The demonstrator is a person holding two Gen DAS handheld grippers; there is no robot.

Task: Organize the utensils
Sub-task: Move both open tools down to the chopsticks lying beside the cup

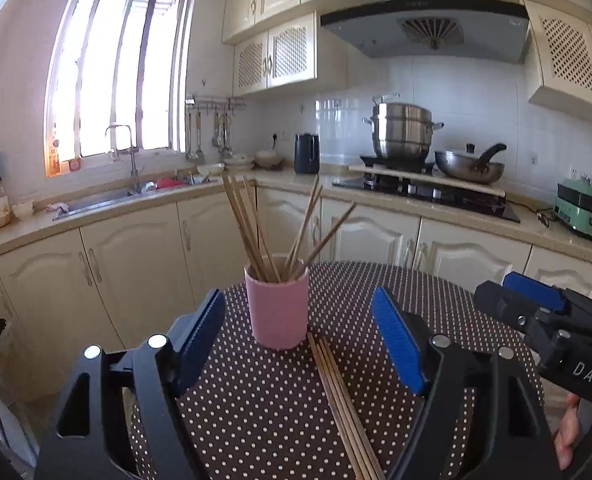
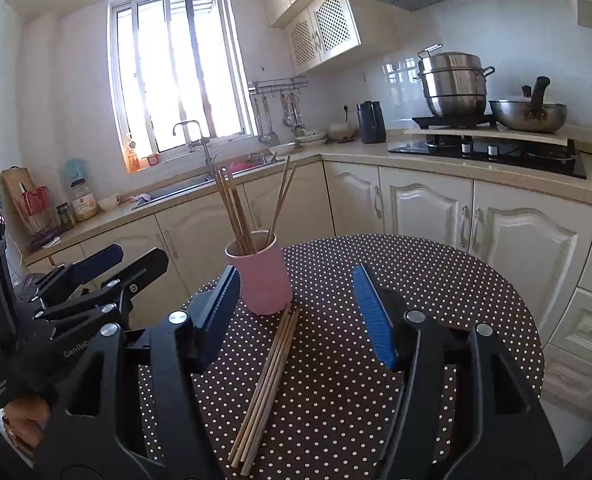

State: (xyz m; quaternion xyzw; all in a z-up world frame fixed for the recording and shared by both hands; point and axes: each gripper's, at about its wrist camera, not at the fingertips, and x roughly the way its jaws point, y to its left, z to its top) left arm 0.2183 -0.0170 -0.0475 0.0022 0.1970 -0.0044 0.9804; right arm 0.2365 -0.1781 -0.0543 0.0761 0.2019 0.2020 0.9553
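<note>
Chopsticks are the items to be organized, and they are split into two groups. One group stands upright and fanned in the pink cup (image 1: 277, 304), which sits near the far edge of the round table (image 1: 456, 304) with its dark polka-dot cloth. The second group, the loose chopsticks (image 2: 269, 380), lies flat on the cloth as a tight parallel bundle, its far end touching or just beside the base of the cup.

Progress, as judged from this layout: part of the set is already stowed in the cup; the flat bundle has yet to be lifted and inserted. Exact counts are not readable.

Left gripper (image 1: 300, 340): jaws spread wide, nothing between the pads; the cup and the far end of the bundle appear in the gap beyond the tips, with no contact.

Right gripper (image 2: 296, 312): jaws moderately spread and empty; the flat bundle lies on the cloth between and below the fingers, untouched.

Each gripper is visible at the edge of the other's view, side by side, both facing the cup. No chopstick is held at this moment.

Remaining work: grasp the flat bundle and place it in the cup.
</note>
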